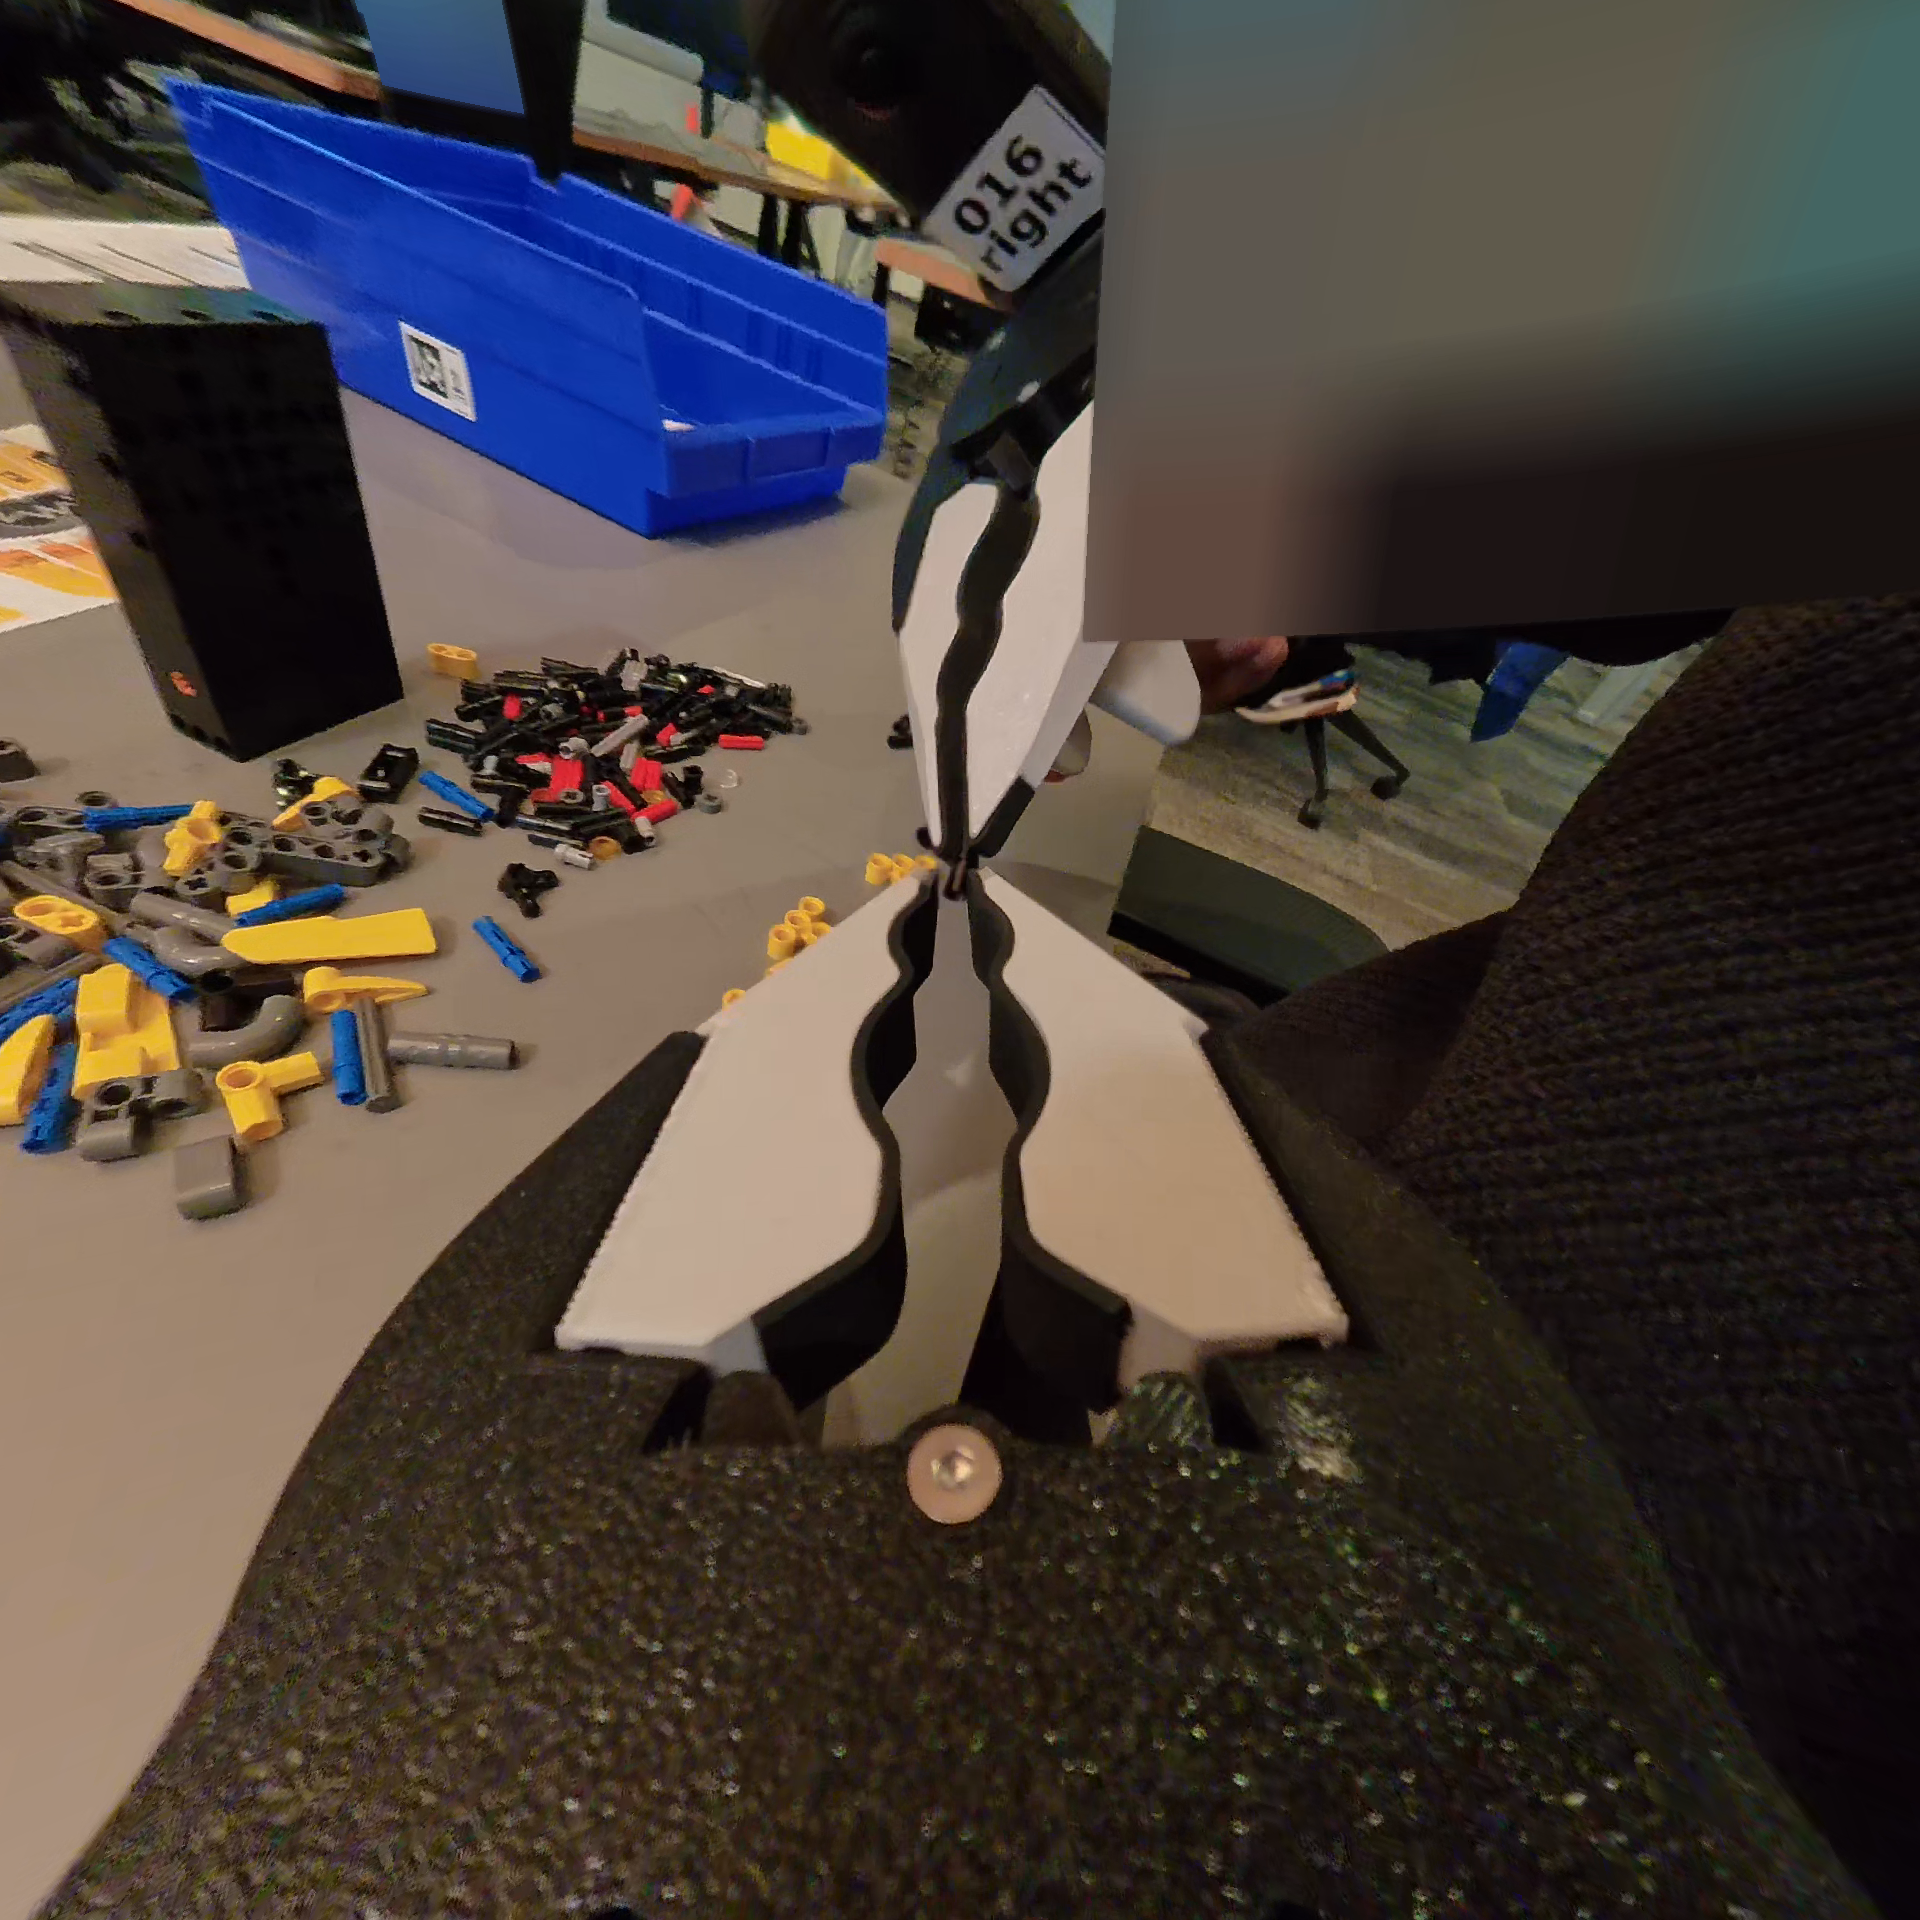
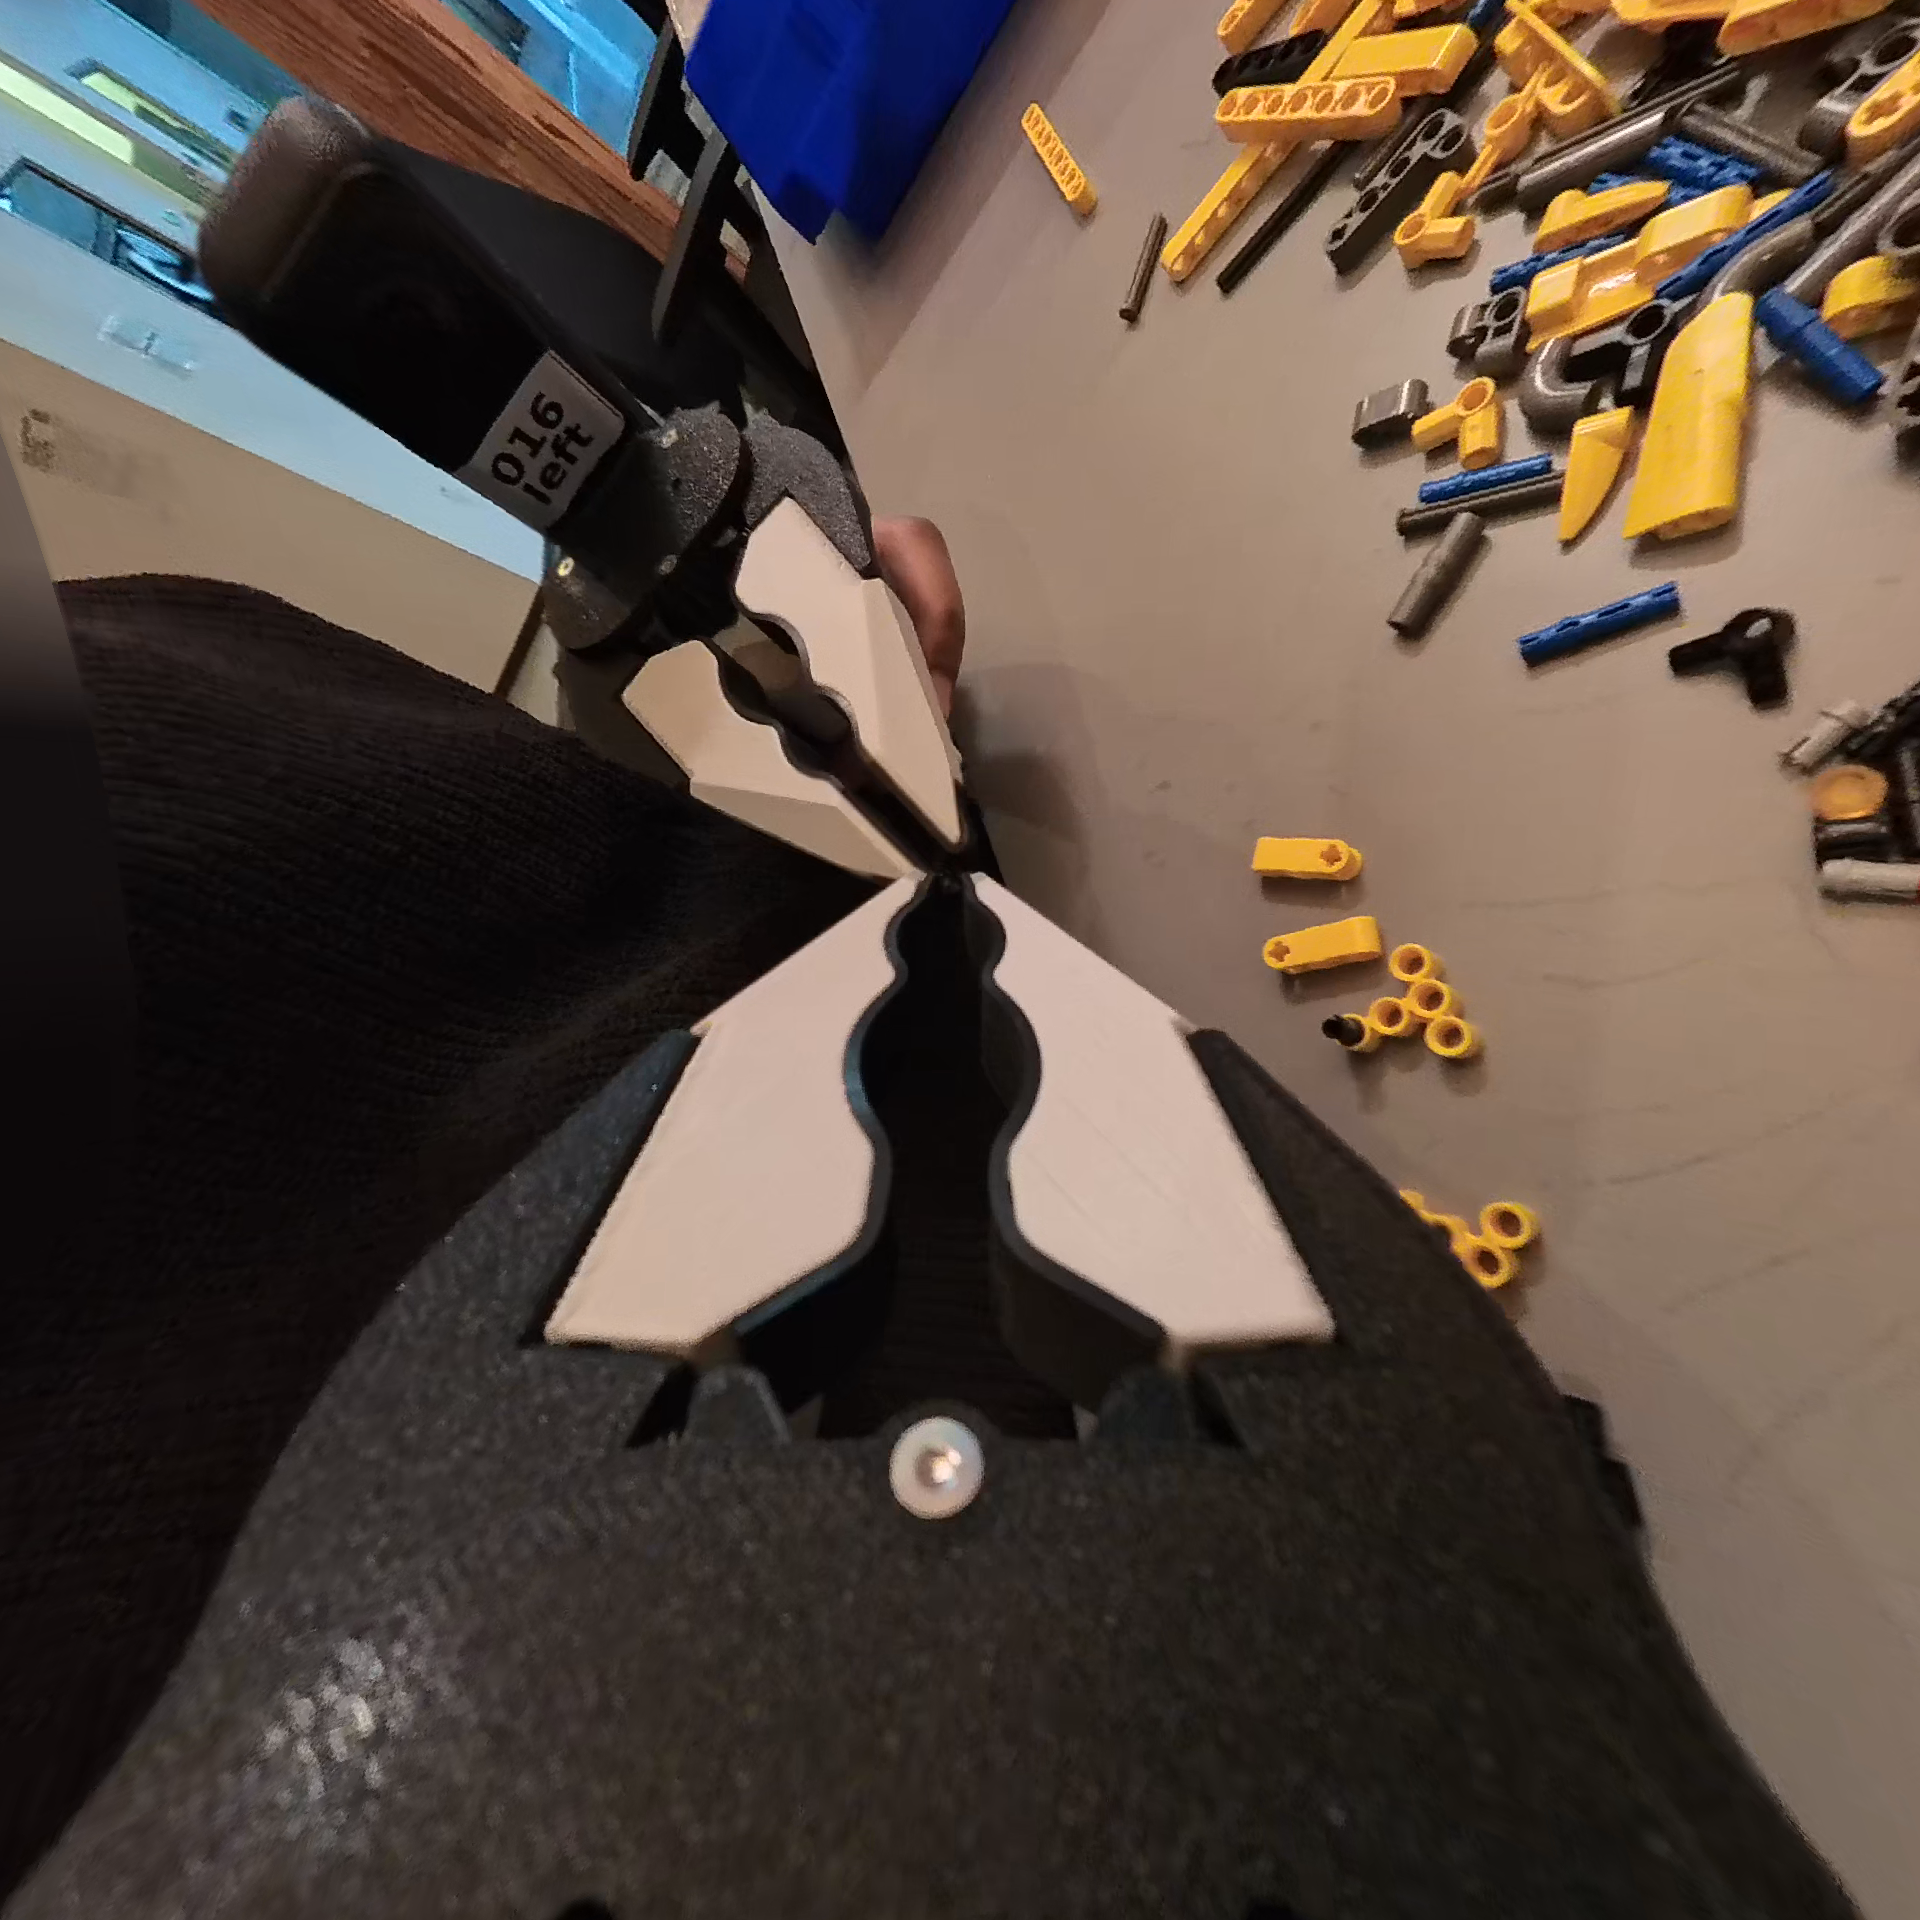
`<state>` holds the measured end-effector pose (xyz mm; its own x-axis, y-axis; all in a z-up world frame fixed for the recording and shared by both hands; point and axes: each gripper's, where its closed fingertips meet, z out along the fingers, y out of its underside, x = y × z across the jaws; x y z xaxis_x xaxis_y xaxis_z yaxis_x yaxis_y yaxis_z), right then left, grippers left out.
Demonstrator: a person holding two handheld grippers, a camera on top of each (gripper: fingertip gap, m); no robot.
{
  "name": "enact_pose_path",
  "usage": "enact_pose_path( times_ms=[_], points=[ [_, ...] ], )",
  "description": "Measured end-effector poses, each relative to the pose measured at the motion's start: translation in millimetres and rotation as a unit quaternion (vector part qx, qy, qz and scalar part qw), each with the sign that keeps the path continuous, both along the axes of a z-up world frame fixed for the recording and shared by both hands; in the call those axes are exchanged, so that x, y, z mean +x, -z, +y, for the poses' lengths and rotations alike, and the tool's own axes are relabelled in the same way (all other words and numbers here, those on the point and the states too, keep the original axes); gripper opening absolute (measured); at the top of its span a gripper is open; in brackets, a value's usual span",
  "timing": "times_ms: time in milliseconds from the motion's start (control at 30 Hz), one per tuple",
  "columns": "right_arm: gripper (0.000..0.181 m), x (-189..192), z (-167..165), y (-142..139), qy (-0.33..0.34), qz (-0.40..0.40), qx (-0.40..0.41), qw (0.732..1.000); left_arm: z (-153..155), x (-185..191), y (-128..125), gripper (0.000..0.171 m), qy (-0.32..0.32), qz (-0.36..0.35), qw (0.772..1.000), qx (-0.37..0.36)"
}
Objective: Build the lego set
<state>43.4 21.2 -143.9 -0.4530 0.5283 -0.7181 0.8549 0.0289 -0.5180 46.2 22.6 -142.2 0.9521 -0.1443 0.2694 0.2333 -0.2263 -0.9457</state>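
My left gripper (image 1: 952, 885) and my right gripper (image 2: 948, 883) meet tip to tip above the front edge of the grey table (image 1: 665, 603). A small black pin (image 1: 954, 860) sits pinched between both pairs of tips; it is barely visible in the right wrist view (image 2: 949, 879). Both grippers are shut on it. The right gripper (image 1: 961, 840) comes down from above in the left wrist view. The left gripper (image 2: 954, 847) comes in from the upper left in the right wrist view. Small yellow connectors (image 1: 798, 930) lie on the table just below the tips.
A blue bin (image 1: 582, 332) and a black perforated box (image 1: 218, 520) stand at the back. A pile of black and red pins (image 1: 613, 743) and a spread of yellow, blue and grey parts (image 1: 177, 987) cover the table. A dark knitted sleeve (image 1: 1662, 1143) fills the near side. My left and right fingertips are right by each other.
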Motion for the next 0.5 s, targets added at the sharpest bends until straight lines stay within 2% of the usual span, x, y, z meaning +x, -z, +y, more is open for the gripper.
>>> enact_pose_path(
  times_ms=[133, 200, 300, 400, 500],
  points=[
    [0.004, -8.5, 17.8, 4.6, 0.005, 0.025, 0.064, 0.998, -3.7, -16.3, -2.4, 0.009, -0.035, -0.013, 0.999, 0.006],
    [0.004, -11.6, 36.5, 20.5, -0.006, 0.042, 0.157, 0.987, -5.3, -22.9, -2.1, 0.009, -0.045, -0.032, 0.998, 0.008],
    [0.004, -12.8, 59.9, 43.3, -0.060, 0.077, 0.312, 0.945, -6.4, -28.9, -1.3, 0.009, -0.051, -0.065, 0.997, 0.010],
    [0.004, -15.2, 60.9, 50.4, -0.115, 0.100, 0.379, 0.913, -7.6, -33.6, 0.4, 0.009, -0.056, -0.087, 0.995, 0.010],
    [0.004, -19.5, 67.3, 60.1, -0.192, 0.137, 0.445, 0.864, -10.6, -36.5, -4.0, 0.009, -0.058, -0.097, 0.993, 0.030]
  ],
)
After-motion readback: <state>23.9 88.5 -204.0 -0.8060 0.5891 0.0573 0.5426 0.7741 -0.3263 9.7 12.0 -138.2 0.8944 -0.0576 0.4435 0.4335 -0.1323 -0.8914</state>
